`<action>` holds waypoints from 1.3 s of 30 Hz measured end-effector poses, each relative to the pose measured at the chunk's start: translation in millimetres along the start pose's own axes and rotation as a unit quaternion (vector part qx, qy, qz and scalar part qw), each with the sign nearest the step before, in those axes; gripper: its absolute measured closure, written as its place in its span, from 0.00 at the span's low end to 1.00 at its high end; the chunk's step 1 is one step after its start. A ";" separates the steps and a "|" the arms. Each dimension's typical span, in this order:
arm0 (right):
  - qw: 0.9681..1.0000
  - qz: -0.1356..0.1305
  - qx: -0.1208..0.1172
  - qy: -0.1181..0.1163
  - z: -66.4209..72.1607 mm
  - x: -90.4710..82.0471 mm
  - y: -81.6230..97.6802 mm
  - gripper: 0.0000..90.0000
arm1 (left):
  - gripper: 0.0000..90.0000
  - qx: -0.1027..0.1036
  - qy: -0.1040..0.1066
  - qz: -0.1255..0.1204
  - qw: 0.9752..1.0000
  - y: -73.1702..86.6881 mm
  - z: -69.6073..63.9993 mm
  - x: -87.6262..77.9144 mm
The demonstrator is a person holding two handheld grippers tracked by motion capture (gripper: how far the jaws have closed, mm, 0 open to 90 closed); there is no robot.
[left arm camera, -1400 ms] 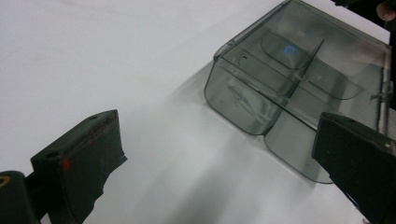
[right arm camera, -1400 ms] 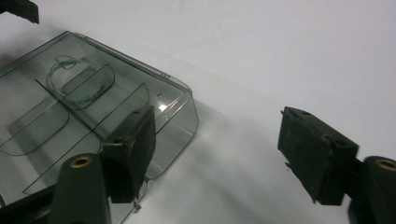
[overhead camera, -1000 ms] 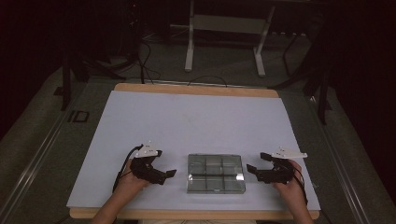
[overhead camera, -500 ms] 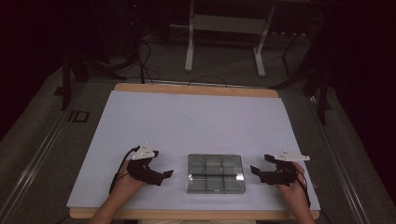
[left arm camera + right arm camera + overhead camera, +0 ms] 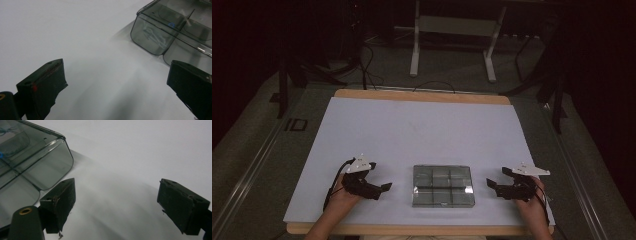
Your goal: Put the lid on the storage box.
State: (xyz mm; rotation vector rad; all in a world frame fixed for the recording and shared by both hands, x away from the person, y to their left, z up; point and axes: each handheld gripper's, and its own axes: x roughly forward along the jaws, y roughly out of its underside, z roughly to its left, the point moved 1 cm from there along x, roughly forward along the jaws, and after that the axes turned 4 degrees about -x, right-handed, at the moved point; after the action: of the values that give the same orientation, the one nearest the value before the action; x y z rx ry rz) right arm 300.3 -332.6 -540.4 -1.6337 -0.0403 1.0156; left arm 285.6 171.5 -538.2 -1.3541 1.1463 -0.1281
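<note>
A clear smoky plastic box [image 5: 443, 186] with several compartments lies on the white table sheet [image 5: 422, 130] near the front edge. My left gripper [image 5: 384, 188] rests to its left, jaws wide open with nothing between them, a short gap from the box. In the left gripper view [image 5: 117, 72] the box corner [image 5: 160, 32] sits ahead to the right, with thin pale wires and a blue speck inside. To the right of the box is my right gripper [image 5: 490, 184], also open and holding nothing. The right gripper view [image 5: 116, 195] has the box [image 5: 32, 162] at its upper left.
The white sheet covers a wooden-edged table [image 5: 422, 95]. Beyond its far edge stand a white stand [image 5: 452, 30] and cables on a dark floor. A hand holds each gripper at the table's front edge.
Both grippers have drifted slightly outward from the box. The box has not moved, and the jaws stay open.
</note>
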 end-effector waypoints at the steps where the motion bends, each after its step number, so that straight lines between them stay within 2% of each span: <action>1: 1.000 0.000 0.000 0.002 -0.9 -0.6 0.7 0.17 | 0.02 -0.001 0.000 0.000 1.000 0.8 0.8 -1.2; 22: 0.999 -0.007 0.020 0.027 -12.9 -11.7 11.4 0.17 | 0.02 -0.023 -0.033 -0.004 0.999 18.3 17.0 -20.8; 28: 0.999 -0.009 0.022 0.034 -15.1 -13.7 13.4 0.17 | 0.02 -0.023 -0.043 -0.005 0.999 19.4 18.0 -23.2; 39: 0.998 -0.022 0.031 0.046 -18.7 -19.0 16.6 0.17 | 0.02 -0.036 -0.069 -0.026 0.997 23.2 25.0 -29.6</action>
State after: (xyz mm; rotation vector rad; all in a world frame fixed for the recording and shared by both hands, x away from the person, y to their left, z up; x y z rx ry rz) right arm 292.3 -362.9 -543.3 -1.6137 0.0164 0.8986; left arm 276.3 215.2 -545.0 -1.4345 1.0087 -0.0290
